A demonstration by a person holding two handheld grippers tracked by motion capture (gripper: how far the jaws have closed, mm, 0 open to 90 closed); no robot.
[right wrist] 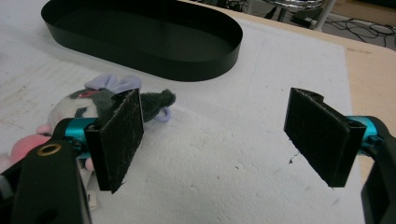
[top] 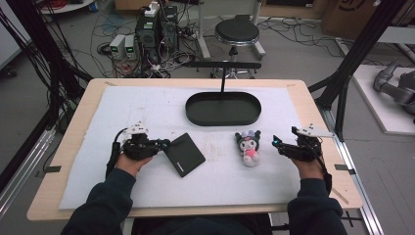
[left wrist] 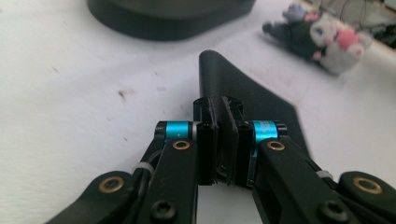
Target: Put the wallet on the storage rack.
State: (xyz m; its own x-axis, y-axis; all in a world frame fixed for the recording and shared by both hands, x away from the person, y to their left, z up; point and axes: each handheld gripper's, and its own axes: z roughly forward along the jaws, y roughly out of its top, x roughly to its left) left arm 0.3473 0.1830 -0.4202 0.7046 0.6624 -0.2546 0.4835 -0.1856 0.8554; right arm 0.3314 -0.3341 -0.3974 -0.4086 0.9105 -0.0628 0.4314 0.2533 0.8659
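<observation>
Tabletop [top: 318, 122] is covered by a white foam sheet [top: 147, 107]; I'm using the black oval tray [top: 223, 108] as the reference, and it sits at the far centre of that sheet. The flat black case [top: 184, 153] lies on the near-left side of the tray, one corner pointing at you. Your left claw [top: 164, 143] is on that same near-left side, just left of the case. In the left gripper view the left claw [left wrist: 223, 140] is clamped on the case [left wrist: 252, 98] edge, pads pressed against both faces. Your right claw [top: 277, 143] is on the near-right side of the tray, jaws spread wide with nothing between them. It sits low over bare foam. The plush toy [top: 248, 147] lies on the near side of the tray, slightly right of its centre, between the case and your right claw, close to that claw but apart from it. In the right gripper view the plush toy [right wrist: 88, 100] shows partly behind one pad.
</observation>
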